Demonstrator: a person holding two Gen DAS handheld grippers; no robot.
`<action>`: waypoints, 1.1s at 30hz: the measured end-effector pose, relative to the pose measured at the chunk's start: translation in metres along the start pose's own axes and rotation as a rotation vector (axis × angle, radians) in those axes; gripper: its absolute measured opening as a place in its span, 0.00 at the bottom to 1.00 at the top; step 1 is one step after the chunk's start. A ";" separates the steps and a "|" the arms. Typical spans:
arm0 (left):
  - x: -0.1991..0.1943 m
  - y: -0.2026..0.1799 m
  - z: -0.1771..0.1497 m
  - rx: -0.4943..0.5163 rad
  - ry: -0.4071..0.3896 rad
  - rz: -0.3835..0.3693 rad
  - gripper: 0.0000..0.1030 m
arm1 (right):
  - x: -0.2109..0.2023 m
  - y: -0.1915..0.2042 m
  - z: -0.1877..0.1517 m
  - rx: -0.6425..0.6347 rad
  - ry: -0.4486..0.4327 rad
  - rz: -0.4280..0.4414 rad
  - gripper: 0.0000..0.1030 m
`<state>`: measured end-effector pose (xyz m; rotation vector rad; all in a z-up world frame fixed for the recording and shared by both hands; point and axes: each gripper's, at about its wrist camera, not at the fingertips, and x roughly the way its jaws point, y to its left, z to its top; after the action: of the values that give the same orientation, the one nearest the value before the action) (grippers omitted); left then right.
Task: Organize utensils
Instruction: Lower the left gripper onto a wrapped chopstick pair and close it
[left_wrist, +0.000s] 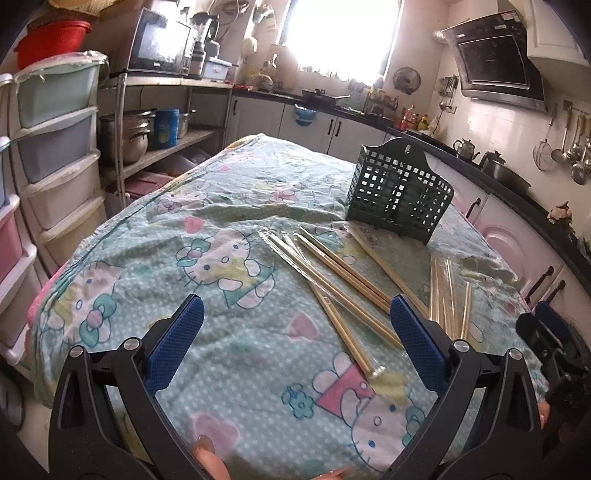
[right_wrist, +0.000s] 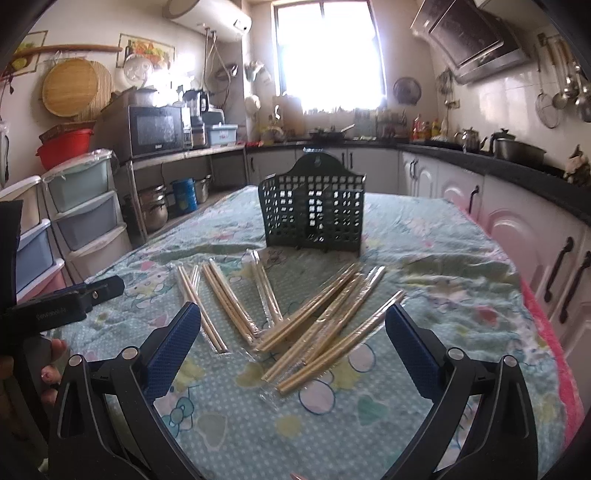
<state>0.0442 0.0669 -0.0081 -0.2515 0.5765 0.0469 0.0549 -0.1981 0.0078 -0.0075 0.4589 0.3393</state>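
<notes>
While both tools hover above the tablecloth (right_wrist: 424, 236), left gripper (left_wrist: 295, 343) and right gripper (right_wrist: 293, 347) are spread wide, holding nothing. Basket (right_wrist: 314, 210) stands upright at rear; no utensils visible inside. Wrapped chopsticks (right_wrist: 325, 325) lie scattered in front of it, approx. btwn basket and grippers.

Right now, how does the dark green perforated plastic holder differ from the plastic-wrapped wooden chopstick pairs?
The dark green perforated plastic holder stands upright at the far side; the plastic-wrapped wooden chopstick pairs lie flat, scattered nearer the cameras. The holder is one dark, boxy lattice piece that looks empty; the chopsticks are several pale, thin sticks in clear sleeves. Both rest on the cartoon-print green tablecloth, untouched by either hand-held gripper.
</notes>
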 end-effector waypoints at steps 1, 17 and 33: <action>0.004 0.003 0.003 -0.007 0.010 -0.006 0.90 | 0.006 0.000 0.002 0.002 0.015 0.005 0.94; 0.070 -0.003 0.028 0.012 0.168 -0.049 0.89 | 0.091 -0.034 0.034 0.059 0.214 0.015 0.83; 0.131 0.018 0.041 -0.117 0.329 -0.121 0.55 | 0.188 -0.088 0.048 0.164 0.427 0.033 0.44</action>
<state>0.1738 0.0916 -0.0504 -0.4114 0.8853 -0.0795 0.2627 -0.2166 -0.0371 0.0887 0.9101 0.3319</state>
